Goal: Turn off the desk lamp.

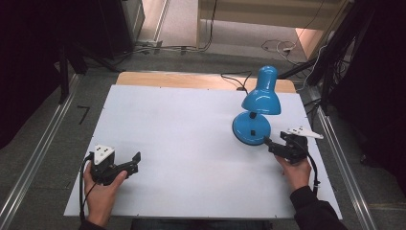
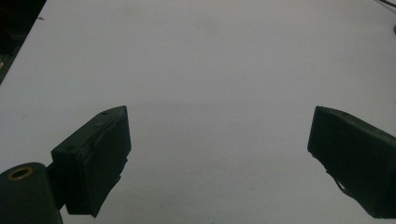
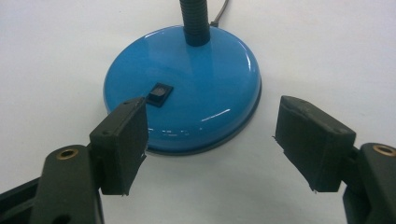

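A blue desk lamp (image 1: 256, 112) is seen just ahead of the right tongs (image 3: 210, 140), standing upright on the white tabletop (image 1: 191, 143). Its round base (image 3: 187, 88) sits partly between the two spread jaws in the right gripper view, w/ the left jaw's tip overlapping the near rim; whether it touches can't be told. A small black switch (image 3: 159, 94) is set in the base top, close to that jaw. A black ribbed neck (image 3: 194, 21) rises from the base centre, and the shade (image 1: 261, 98) hangs over the base, facing down. A cord (image 1: 234, 79) trails off beyond the lamp.

Handling, as a judgement: the base is prob. weighted, so the lamp should stay put under a light press. The finish is glossy and domed, so it's likely slippery; a pinch across the rim could slide off. The neck looks like the better hold, narrow and ribbed, though apparently flexible, so it may bend rather than lift cleanly. The switch needs only one jaw tip.

Right tongs: wide apart, nothing held. Left tongs (image 2: 219, 149): also wide and empty, over bare tabletop, well away from the lamp.
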`<state>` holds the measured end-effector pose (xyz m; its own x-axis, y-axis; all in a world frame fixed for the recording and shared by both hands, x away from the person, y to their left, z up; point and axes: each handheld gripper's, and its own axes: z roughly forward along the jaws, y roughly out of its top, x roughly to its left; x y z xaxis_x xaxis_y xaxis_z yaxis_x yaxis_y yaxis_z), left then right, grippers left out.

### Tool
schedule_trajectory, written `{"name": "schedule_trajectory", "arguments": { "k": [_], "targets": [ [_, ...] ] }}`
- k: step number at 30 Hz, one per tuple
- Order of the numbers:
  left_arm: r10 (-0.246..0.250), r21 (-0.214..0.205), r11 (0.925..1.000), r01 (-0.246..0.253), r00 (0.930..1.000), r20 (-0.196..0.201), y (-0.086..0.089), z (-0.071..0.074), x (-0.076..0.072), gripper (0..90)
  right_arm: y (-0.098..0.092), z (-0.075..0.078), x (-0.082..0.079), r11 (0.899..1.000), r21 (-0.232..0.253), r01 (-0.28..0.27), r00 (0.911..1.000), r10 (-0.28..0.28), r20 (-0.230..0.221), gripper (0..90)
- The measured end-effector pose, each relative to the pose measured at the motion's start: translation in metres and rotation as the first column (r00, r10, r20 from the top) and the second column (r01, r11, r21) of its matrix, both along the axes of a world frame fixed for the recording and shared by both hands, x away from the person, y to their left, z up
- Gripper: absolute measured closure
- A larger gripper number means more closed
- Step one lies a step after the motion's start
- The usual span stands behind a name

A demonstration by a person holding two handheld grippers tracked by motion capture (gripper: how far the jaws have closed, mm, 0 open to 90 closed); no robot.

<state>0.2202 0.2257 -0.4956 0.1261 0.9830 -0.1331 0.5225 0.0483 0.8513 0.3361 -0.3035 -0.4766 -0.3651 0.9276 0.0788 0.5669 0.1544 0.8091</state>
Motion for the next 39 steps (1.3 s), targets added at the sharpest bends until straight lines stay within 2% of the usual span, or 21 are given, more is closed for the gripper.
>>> {"name": "schedule_trajectory", "arguments": {
  "k": [39],
  "targets": [
    [0.001, -0.006, 1.0, -0.001, 1.0, -0.005, 0.0, -0.001, 0.0, 6.8, -0.033, 0.002, -0.023, 0.999, 0.003, 0.037, 0.9993, -0.037, 0.002, 24.1]
  ]
}}
